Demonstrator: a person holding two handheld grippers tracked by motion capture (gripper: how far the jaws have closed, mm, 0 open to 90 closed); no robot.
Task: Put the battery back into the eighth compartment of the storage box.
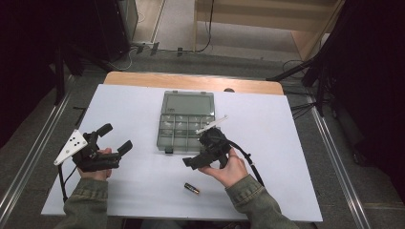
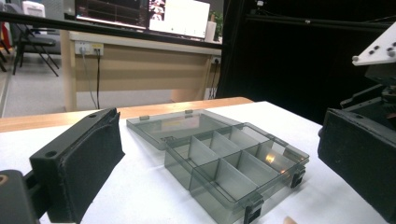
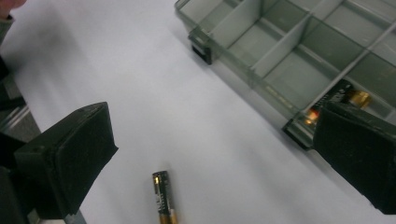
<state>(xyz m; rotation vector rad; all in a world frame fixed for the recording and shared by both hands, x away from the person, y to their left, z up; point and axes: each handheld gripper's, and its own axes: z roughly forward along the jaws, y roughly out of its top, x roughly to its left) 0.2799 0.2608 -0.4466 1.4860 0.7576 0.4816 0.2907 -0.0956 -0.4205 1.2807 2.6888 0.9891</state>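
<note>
— Since one battery (image 3: pixel 343 95) already lies in the near corner compartment of the organizer box (image 1: pixel 185 125), what's left?

— By my reading, the second battery (image 1: pixel 192 188), loose on the white table (image 1: pixel 286 157) in front of the box, nearest the person.

— Where is it relative to the tongs?

— Just below the right gripper (image 1: pixel 200 160), whose jaws stand wide and hold nothing; in the right gripper view it lies between them, lower down. The left gripper (image 1: pixel 113 139) rests well apart at the left, also wide and bare.
</note>
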